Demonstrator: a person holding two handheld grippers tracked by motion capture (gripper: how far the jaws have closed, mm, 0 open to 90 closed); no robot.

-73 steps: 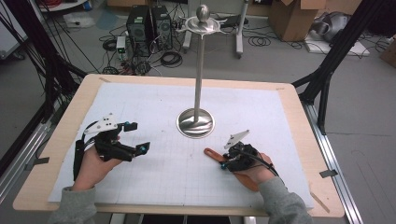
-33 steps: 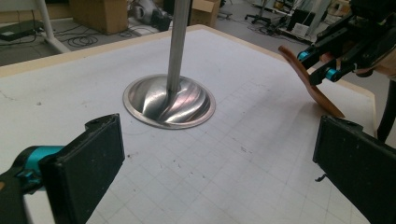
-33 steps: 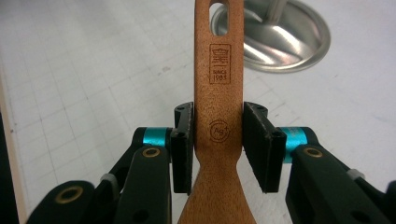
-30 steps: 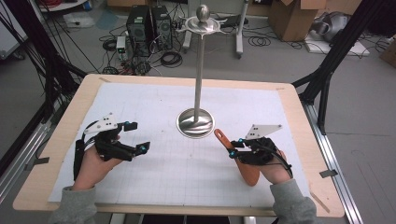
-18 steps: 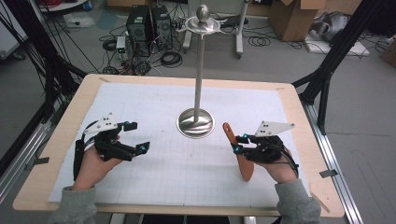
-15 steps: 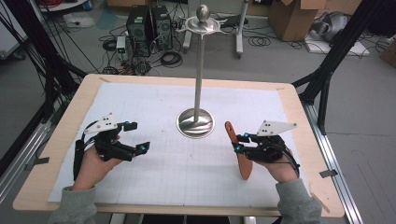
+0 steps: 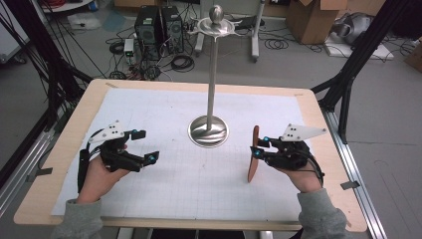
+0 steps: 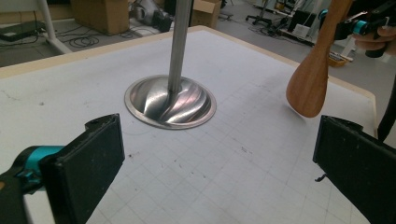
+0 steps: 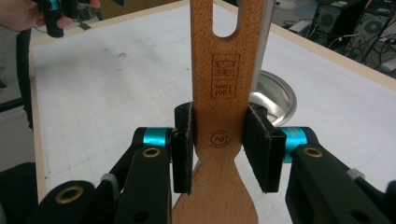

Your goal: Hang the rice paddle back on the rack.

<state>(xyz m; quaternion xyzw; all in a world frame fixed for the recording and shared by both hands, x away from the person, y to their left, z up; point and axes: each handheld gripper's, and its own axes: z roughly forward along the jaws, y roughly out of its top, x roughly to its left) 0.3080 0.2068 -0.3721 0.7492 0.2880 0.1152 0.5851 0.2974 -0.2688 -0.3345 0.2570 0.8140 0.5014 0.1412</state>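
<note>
Clamping a wooden spatula [image 7: 253, 160] by its handle, the right hand-held gripper [image 7: 260, 148] holds it upright beside the stand [image 7: 209, 130]. The left hand-held gripper [image 7: 146, 145] hovers wide and empty over the surface [image 7: 64, 149].

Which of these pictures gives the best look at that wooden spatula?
The right gripper view: the wooden spatula stands close up, its slotted handle and burned stamp legible, clamped between the right hand-held gripper. The high view shows it small and edge-on; the left gripper view catches its rounded blade hanging above the table.
</note>
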